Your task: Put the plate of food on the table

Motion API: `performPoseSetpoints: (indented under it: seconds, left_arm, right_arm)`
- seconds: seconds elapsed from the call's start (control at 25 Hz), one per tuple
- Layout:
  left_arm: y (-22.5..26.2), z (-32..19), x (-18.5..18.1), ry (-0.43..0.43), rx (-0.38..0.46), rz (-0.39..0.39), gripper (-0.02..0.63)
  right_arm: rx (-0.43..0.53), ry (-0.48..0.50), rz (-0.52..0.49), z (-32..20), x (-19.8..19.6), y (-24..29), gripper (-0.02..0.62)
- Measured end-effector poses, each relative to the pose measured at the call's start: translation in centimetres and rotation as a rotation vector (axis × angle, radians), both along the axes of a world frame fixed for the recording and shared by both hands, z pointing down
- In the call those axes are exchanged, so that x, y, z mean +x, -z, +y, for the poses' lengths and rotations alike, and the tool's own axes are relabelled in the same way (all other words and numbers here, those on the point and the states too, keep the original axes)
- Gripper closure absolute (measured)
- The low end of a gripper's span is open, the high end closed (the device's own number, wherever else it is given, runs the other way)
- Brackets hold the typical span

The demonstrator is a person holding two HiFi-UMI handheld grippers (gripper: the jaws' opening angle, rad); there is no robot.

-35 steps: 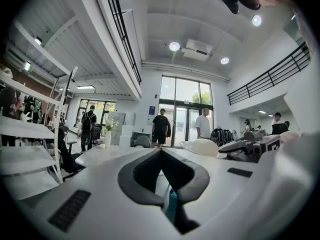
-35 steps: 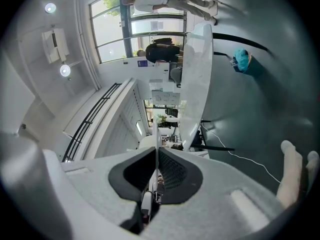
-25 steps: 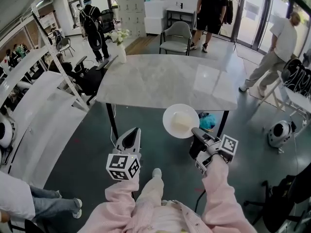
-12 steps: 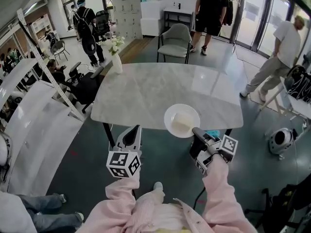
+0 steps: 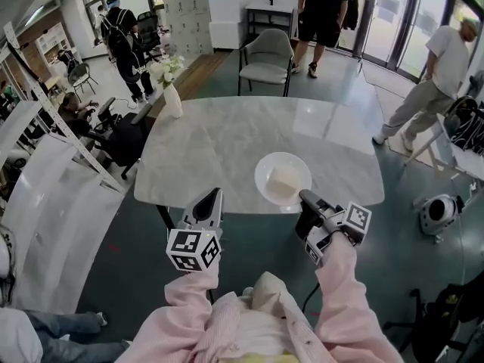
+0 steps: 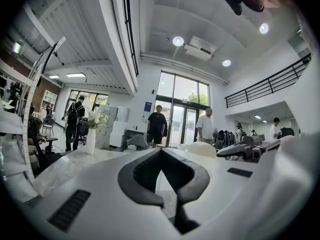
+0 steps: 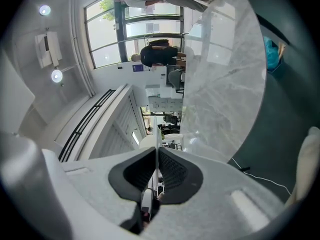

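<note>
Plate: A white round plate (image 5: 266,174) is being held level by its near rim, over the near edge of the tabletop (image 5: 219,146). Whether it is being rested on the marble or kept just above it cannot be told.
Food: A pale block (image 5: 285,181) is being carried in the middle of the plate.
Right hand-held gripper: The right hand-held gripper (image 5: 304,197) is being kept clenched on the plate's near rim. In the right gripper view the thin white rim (image 7: 158,134) is being pinched edge-on between the dark pads (image 7: 170,171).
Left hand-held gripper: The left hand-held gripper (image 5: 214,193) is being held clenched with nothing between its pads. It is being pointed at the tabletop's near edge, to the left of the plate and apart from it.
Tabletop: Pale marble is being shown, with a vase of white flowers (image 5: 171,89) being kept at the far left corner, well apart from the plate.
Surroundings: A grey chair (image 5: 266,51) is being kept beyond the far edge. Pink sleeves (image 5: 340,301) are being worn on both arms.
</note>
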State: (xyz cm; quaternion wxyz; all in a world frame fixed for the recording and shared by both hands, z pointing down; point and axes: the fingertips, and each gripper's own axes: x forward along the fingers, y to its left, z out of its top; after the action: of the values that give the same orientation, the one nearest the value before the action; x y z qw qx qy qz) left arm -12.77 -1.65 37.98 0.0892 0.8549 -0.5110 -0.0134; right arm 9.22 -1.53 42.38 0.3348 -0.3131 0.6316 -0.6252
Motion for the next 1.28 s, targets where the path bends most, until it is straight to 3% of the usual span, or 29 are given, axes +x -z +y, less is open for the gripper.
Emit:
performPoseSetpoints:
  seconds: [0.48, 0.88, 1.28]
  left_arm:
    - [-3.0, -8.5, -0.5, 0.016, -0.055, 0.014, 0.607]
    - [-5.2, -17.6, 1.9, 0.026, -0.091, 0.031, 0.607]
    - [-9.2, -25.4, 3.8, 0.041, -0.196, 0.045, 0.607]
  right_arm:
    - [-0.032, 0.026, 0.004, -8.9, -1.0, -2.6, 0.575]
    - [-0.043, 0.064, 0.032, -17.9, 0.7, -5.3, 0.575]
    - [-0.067, 0.136, 0.067, -25.6, 1.4, -9.0, 0.575]
